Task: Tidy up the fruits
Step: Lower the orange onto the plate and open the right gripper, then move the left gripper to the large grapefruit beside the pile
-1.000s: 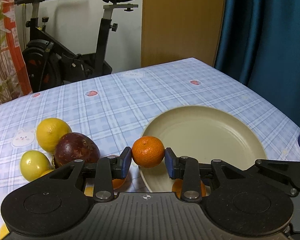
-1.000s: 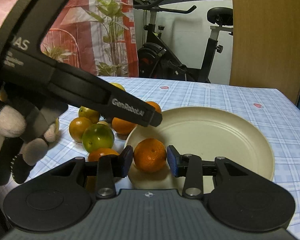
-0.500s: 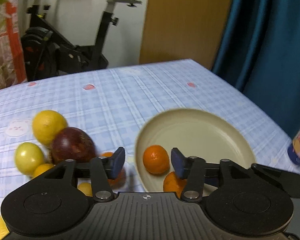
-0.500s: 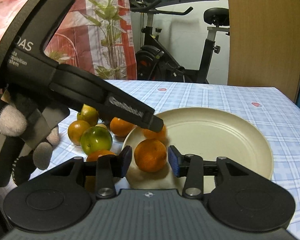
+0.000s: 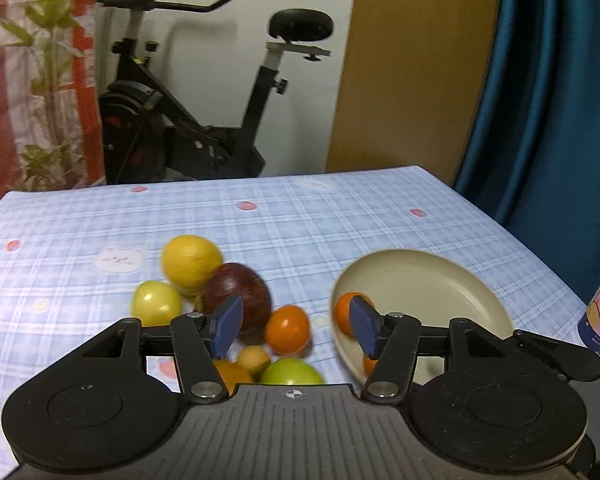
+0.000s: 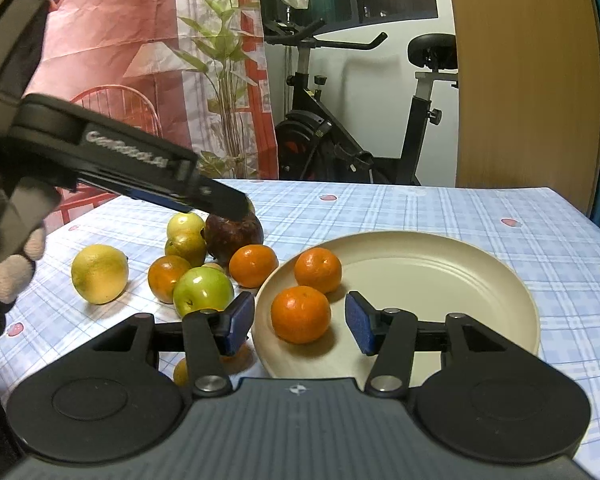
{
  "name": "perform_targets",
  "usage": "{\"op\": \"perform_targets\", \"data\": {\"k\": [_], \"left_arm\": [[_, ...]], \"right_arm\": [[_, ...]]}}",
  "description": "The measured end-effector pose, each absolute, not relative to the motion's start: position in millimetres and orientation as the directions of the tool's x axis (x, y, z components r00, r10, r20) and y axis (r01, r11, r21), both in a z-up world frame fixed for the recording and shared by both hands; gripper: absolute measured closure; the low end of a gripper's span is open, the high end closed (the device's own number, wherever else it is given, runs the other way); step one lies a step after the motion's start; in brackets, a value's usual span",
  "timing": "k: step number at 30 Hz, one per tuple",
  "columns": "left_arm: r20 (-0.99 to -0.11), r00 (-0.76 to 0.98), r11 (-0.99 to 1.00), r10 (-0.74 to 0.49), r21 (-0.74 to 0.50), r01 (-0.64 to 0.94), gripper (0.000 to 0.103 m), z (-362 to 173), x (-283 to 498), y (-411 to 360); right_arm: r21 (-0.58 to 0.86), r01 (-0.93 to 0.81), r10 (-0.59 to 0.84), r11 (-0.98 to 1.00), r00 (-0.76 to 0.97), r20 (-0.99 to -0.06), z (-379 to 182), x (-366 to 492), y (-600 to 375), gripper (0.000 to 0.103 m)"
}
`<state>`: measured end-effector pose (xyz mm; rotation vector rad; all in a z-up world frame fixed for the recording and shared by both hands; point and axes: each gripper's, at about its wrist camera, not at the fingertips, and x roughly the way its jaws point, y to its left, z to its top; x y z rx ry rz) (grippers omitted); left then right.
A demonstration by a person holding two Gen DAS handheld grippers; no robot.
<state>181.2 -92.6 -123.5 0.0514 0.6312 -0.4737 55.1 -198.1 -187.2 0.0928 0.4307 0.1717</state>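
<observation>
Both grippers have just let go of their fruit. The right gripper (image 6: 300, 322) has jaws that have just been opening; a mandarin (image 6: 301, 314) sits between them on the plate (image 6: 480, 280), its skin clear of both pads. A second mandarin (image 6: 318, 269) rests just beyond the jaws, also on the plate. The left gripper (image 5: 294, 326) has jaws that have just been opening too and now stand apart with nothing gripped; beyond them lies the loose pile on the worktop (image 5: 340, 216): an orange fruit (image 5: 287, 329), a dark purple fruit (image 5: 238, 300), a lemon (image 5: 191, 262) and a green fruit (image 5: 292, 372).

These fruits look light, round and likely to roll. The rinds should be firm but would bruise under a hard squeeze, so I would take each one across its widest middle, pads on opposite sides, and close gently.
</observation>
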Motion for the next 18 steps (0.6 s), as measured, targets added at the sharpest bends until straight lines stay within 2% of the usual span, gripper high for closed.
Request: {"op": "perform_targets", "data": {"k": [18], "left_arm": [[-0.523,0.799,0.949,-0.297,-0.073,0.305,0.042,-114,138,-26]], "right_arm": [[0.067,-0.169,0.182,0.983,0.895,-0.408,-178,42,-183,0.049]]}}
